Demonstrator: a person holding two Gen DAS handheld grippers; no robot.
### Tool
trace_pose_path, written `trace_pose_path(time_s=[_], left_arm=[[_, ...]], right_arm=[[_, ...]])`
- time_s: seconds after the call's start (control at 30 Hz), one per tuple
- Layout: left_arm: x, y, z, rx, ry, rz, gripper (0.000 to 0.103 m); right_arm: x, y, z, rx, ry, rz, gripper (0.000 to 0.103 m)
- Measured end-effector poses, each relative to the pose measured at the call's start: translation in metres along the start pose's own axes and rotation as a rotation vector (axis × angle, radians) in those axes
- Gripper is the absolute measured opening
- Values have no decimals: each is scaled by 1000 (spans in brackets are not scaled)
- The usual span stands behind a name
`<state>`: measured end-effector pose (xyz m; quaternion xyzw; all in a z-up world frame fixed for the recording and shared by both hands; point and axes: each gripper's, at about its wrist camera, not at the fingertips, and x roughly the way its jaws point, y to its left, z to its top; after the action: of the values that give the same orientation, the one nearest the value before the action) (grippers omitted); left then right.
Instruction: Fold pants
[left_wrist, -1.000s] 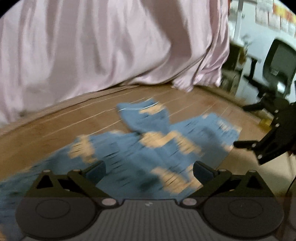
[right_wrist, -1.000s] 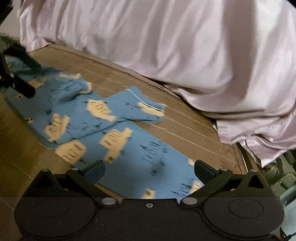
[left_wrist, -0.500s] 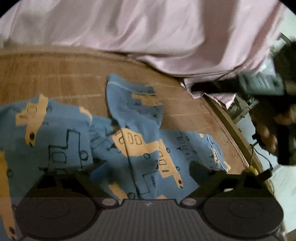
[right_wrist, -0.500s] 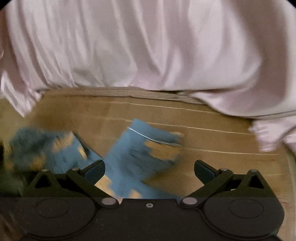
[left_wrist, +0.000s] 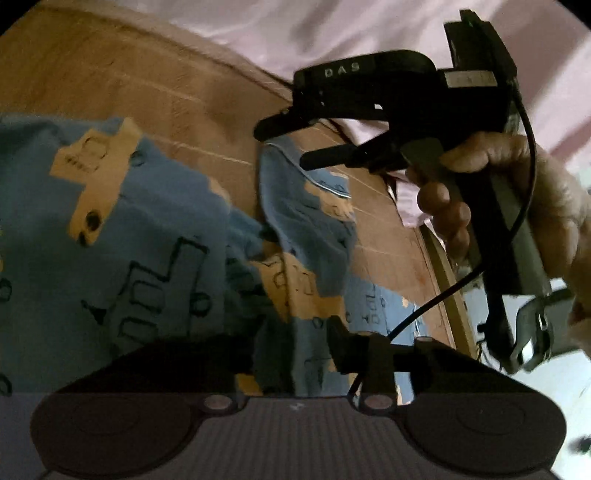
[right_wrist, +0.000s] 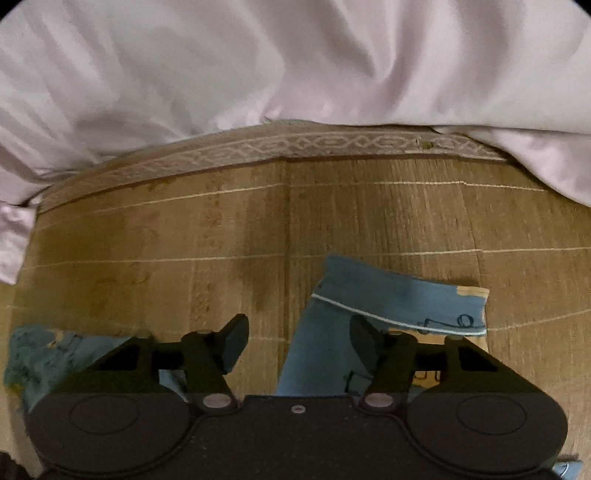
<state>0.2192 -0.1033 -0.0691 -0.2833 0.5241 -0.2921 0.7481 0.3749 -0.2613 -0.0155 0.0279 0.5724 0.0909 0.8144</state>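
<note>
Blue cotton pants with yellow vehicle prints (left_wrist: 155, 221) lie rumpled on the woven mat (right_wrist: 184, 236); both grippers, left (left_wrist: 291, 343) and right (right_wrist: 299, 332), hover with jaws apart. Next, I judge, comes gripping the leg hem (right_wrist: 399, 317).

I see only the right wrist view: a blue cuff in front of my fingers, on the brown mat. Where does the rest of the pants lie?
Observer: The pants spread to the left of that leg, rumpled in the middle.
Operator: Does the left gripper hold them?
Observer: I cannot tell. One finger shows over the cloth; the other is lost in shadow.
Operator: Is anything hanging from the right gripper?
Observer: Yes, a black cable hangs from it, down toward the left gripper.
</note>
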Motion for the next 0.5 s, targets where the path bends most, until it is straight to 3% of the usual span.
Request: trace_pose_path(time_s=[0.2, 0.3, 0.33, 0.5], left_arm=[[4, 1, 2, -48, 5, 37, 17], [5, -4, 1, -51, 3, 68, 6], [5, -6, 1, -50, 2, 75, 5], [7, -27, 2, 4, -7, 126, 3]], right_arm=[[16, -2, 11, 80, 16, -25, 44], [19, -1, 11, 58, -24, -68, 21], [18, -3, 10, 57, -35, -74, 2], [-5, -33, -3, 142, -126, -1, 0]])
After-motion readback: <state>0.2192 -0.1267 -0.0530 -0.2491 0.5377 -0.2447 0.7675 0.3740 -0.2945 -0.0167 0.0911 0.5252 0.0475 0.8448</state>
